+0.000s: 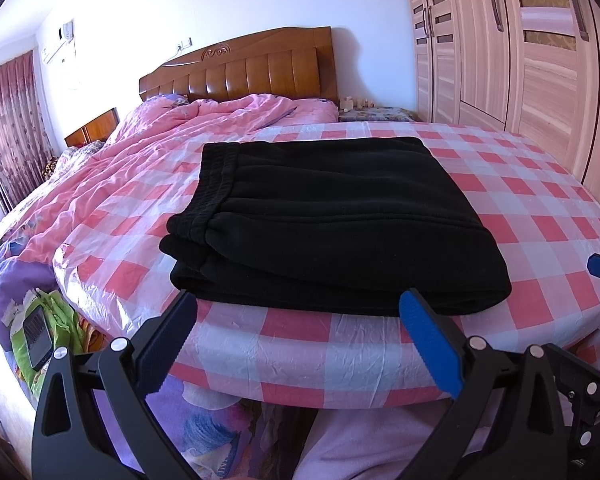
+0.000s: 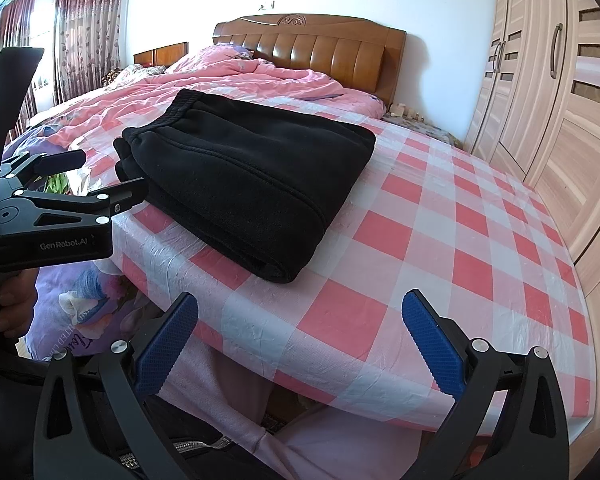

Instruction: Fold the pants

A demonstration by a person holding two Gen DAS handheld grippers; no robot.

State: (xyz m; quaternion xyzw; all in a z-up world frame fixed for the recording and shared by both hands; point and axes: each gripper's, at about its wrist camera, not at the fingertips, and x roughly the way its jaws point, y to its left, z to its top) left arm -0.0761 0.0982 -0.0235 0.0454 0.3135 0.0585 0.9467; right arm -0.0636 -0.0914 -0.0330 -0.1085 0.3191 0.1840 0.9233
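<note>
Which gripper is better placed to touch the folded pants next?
Left. The left gripper sits open right at the near edge of the black pants; the right gripper, also open, faces bare checkered cloth beside them.

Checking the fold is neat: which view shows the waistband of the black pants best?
The left wrist view: the waistband runs unobstructed along the left edge of the folded black pants. The right wrist view shows it smaller, farther, at the far corner.

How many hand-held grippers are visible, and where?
2. The left hand-held gripper sits open at the folded black pants' near edge; the right hand-held gripper is open over the checkered cover.
</note>
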